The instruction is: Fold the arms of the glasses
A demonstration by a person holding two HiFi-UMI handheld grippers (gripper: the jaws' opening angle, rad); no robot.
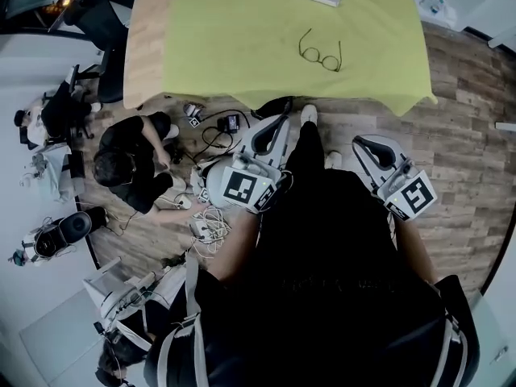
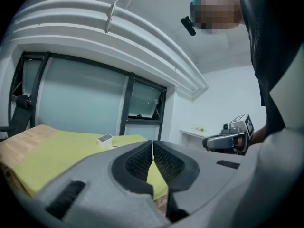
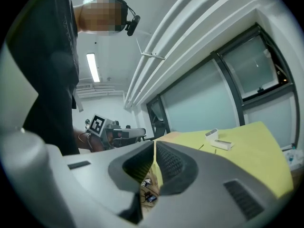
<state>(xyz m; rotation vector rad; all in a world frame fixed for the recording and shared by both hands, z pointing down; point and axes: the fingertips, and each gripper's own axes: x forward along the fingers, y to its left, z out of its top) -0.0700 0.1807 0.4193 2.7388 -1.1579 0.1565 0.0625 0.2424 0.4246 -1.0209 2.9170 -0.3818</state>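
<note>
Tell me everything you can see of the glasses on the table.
The glasses have two round lenses in a thin, dark frame that looks like wire. Both arms are open, not folded, and point away from the person, with the lenses toward the near edge. They lie on the yellow-green cloth that covers most of the wooden table, right of its middle. Only the cloth touches them. Whether they rest upright or upside down is too small to tell.
</note>
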